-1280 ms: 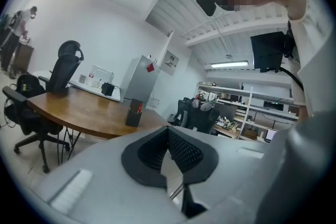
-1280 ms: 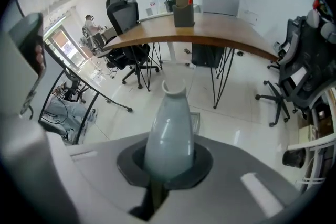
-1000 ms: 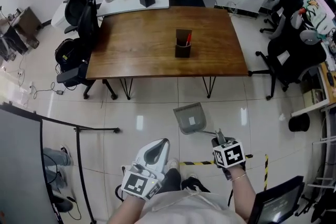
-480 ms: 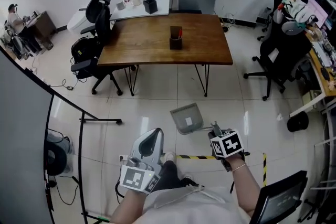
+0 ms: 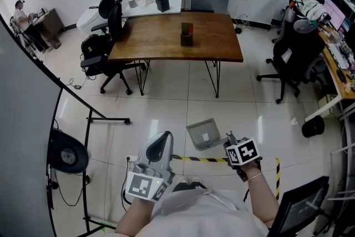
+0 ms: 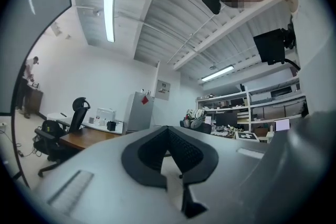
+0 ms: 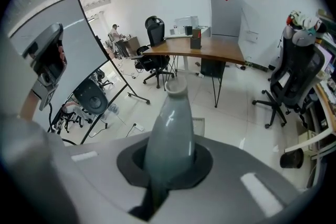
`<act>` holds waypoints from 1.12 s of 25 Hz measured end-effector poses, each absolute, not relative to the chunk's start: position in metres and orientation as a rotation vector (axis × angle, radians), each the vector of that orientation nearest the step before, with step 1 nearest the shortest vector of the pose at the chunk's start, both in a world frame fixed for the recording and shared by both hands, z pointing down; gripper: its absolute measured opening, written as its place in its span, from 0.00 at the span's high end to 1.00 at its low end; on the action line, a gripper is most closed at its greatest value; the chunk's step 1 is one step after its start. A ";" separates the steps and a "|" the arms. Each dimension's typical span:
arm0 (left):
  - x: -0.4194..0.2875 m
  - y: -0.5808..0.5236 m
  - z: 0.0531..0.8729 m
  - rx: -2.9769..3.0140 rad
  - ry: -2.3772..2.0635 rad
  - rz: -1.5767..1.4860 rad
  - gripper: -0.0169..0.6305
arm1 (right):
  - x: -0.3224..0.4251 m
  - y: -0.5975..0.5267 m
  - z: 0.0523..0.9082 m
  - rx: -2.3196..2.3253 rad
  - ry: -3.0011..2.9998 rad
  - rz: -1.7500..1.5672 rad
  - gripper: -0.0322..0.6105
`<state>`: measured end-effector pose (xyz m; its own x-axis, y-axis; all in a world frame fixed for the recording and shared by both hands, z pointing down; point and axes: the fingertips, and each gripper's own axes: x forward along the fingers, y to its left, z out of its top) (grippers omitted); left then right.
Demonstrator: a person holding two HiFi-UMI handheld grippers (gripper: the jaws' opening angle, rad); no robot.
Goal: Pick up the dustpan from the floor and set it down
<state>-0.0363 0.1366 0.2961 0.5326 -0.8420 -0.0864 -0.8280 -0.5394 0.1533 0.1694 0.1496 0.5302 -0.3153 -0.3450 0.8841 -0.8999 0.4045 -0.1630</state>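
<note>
The grey dustpan [image 5: 204,133] hangs tilted a little above the tiled floor, its pan toward the table. My right gripper [image 5: 230,138] is shut on its handle. In the right gripper view the grey handle [image 7: 170,123] rises out from between the jaws and a strip of the pan [image 7: 198,126] shows beyond it. My left gripper [image 5: 162,139] is held level to the left of the dustpan, apart from it. Its jaws [image 6: 169,134] stand together with nothing between them.
A wooden table [image 5: 166,44] with a dark pen holder [image 5: 187,34] stands ahead. Office chairs [image 5: 108,25] flank it on both sides. A black-legged stand [image 5: 91,119] is at the left. Yellow-black tape [image 5: 208,160] lies on the floor under the grippers. A black bin [image 5: 313,126] sits at right.
Both grippers and the view have drawn back from the table. The dustpan has come along in the right gripper, and the floor tape now lies beneath it.
</note>
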 end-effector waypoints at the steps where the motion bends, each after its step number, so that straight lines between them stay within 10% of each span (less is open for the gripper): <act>1: -0.038 0.137 0.296 2.666 -1.465 -0.227 0.95 | 0.169 0.152 0.531 1.067 -1.852 0.868 0.95; 28: -0.058 0.062 0.330 2.573 -1.493 -0.246 0.95 | 0.159 0.077 0.569 1.045 -1.839 0.940 0.95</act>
